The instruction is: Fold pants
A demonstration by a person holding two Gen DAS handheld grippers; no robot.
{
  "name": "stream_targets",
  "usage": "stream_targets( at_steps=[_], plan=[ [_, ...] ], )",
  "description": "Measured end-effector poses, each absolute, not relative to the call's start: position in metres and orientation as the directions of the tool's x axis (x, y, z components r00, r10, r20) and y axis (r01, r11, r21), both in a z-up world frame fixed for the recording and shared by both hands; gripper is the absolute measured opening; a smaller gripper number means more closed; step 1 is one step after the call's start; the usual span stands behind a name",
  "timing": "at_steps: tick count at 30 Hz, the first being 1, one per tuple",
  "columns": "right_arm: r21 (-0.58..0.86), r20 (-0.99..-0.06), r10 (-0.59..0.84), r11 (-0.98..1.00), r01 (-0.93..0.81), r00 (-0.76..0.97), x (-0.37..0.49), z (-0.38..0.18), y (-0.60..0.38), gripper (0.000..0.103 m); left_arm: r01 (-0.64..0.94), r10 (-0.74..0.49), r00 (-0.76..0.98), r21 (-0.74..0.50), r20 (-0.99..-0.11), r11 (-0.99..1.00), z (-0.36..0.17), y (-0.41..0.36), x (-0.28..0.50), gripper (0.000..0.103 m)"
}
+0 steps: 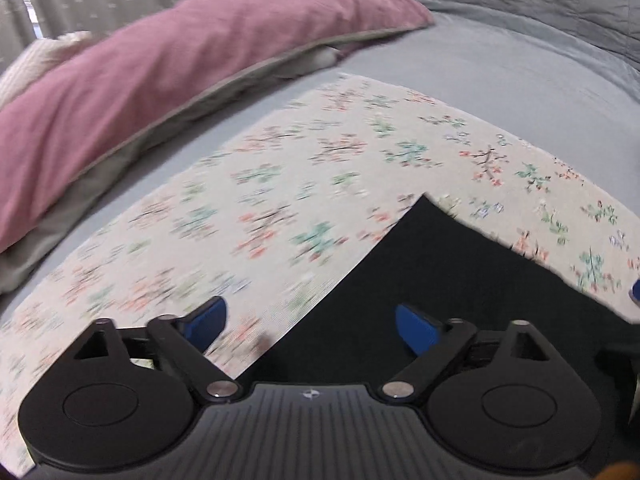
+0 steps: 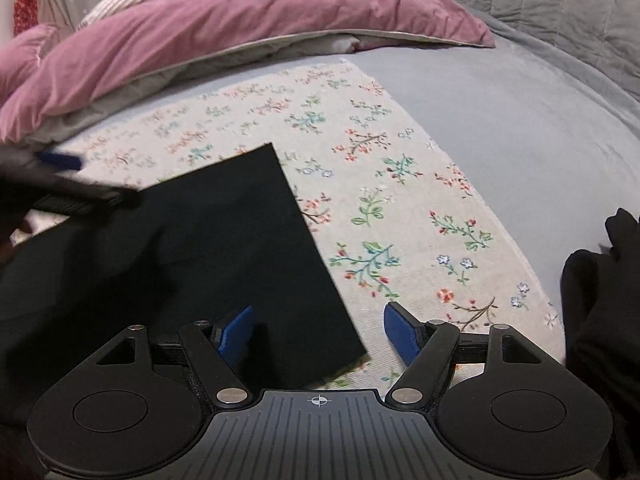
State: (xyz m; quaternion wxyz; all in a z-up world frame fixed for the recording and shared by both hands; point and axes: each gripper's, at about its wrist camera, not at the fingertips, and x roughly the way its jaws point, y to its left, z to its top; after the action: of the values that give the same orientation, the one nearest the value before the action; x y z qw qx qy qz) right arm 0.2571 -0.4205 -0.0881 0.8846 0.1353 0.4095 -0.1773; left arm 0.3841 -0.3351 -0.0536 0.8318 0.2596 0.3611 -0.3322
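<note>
Black pants (image 2: 224, 236) lie flat on a floral cloth (image 2: 384, 184) spread on the bed, one straight leg end pointing away from me. In the left wrist view the pants (image 1: 432, 280) fill the lower right over the floral cloth (image 1: 248, 200). My left gripper (image 1: 311, 326) is open and empty, just above the pants' left edge; it also shows blurred in the right wrist view (image 2: 60, 162). My right gripper (image 2: 318, 334) is open and empty, hovering over the near right corner of the pant leg.
A pink duvet (image 2: 248, 28) with a grey underside lies along the far side of the bed. A grey-blue sheet (image 2: 520, 128) surrounds the cloth, and a quilted grey cover (image 2: 560, 12) rises at the far right. Another dark piece of cloth (image 2: 604, 288) sits at the right edge.
</note>
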Motion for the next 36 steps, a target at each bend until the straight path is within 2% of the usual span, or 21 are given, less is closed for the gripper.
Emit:
stream_targets(
  at_steps=[4,7,8,9,12,15,18,24,30,31,34,35,36],
  plan=[
    [0.112,-0.789,-0.189,0.892,0.439,0.585,0.258,-0.093,-0.432,0.063,0.787,-0.413,0.432,0.111,-0.802,0.607,-0.065,-0.367,0.402,0.091],
    [0.122,-0.788,-0.180,0.892,0.436,0.588,0.256,-0.095,-0.438,0.054,0.803,-0.440,0.380,0.054,-0.814,0.594,-0.070,-0.382,0.408,0.082],
    [0.129,-0.786,-0.176,0.891,0.435,0.593,0.255,-0.094,-0.440,0.047,0.799,-0.452,0.374,0.034,-0.810,0.600,-0.071,-0.385,0.411,0.081],
    [0.144,-0.783,-0.165,0.889,0.434,0.600,0.254,-0.094,-0.443,0.039,0.793,-0.463,0.369,0.014,-0.806,0.608,-0.070,-0.385,0.413,0.075],
    [0.153,-0.780,-0.155,0.892,0.425,0.607,0.253,-0.093,-0.447,0.024,0.781,-0.498,0.347,-0.050,-0.795,0.623,-0.070,-0.390,0.421,0.057],
    [0.171,-0.779,-0.135,0.893,0.416,0.612,0.253,-0.094,-0.450,0.006,0.782,-0.522,0.317,-0.093,-0.792,0.616,-0.068,-0.393,0.422,0.029],
    [0.187,-0.778,-0.118,0.894,0.407,0.617,0.252,-0.091,-0.451,0.000,0.784,-0.516,0.312,-0.090,-0.798,0.614,-0.064,-0.394,0.419,0.012],
    [0.208,-0.743,-0.140,0.881,0.425,0.655,0.247,-0.080,-0.452,0.000,0.761,-0.516,0.394,-0.044,-0.761,0.647,-0.053,-0.392,0.410,0.011],
    [0.167,-0.629,-0.296,0.851,0.498,0.718,0.234,-0.058,-0.457,0.000,0.733,-0.590,0.503,-0.051,-0.631,0.679,-0.017,-0.396,0.408,0.011],
    [0.168,-0.617,-0.318,0.841,0.515,0.720,0.233,-0.056,-0.460,0.000,0.734,-0.603,0.507,-0.059,-0.616,0.677,-0.012,-0.400,0.409,0.014],
    [0.195,-0.624,-0.323,0.817,0.542,0.711,0.232,-0.058,-0.472,0.000,0.758,-0.586,0.450,-0.058,-0.674,0.650,-0.013,-0.418,0.416,0.016],
    [0.215,-0.647,-0.296,0.813,0.540,0.703,0.233,-0.060,-0.477,0.000,0.768,-0.572,0.414,-0.065,-0.708,0.637,-0.018,-0.422,0.418,0.022],
    [0.247,-0.670,-0.253,0.811,0.531,0.698,0.233,-0.063,-0.481,0.009,0.775,-0.556,0.398,-0.057,-0.730,0.630,-0.024,-0.426,0.420,0.041]
  ],
)
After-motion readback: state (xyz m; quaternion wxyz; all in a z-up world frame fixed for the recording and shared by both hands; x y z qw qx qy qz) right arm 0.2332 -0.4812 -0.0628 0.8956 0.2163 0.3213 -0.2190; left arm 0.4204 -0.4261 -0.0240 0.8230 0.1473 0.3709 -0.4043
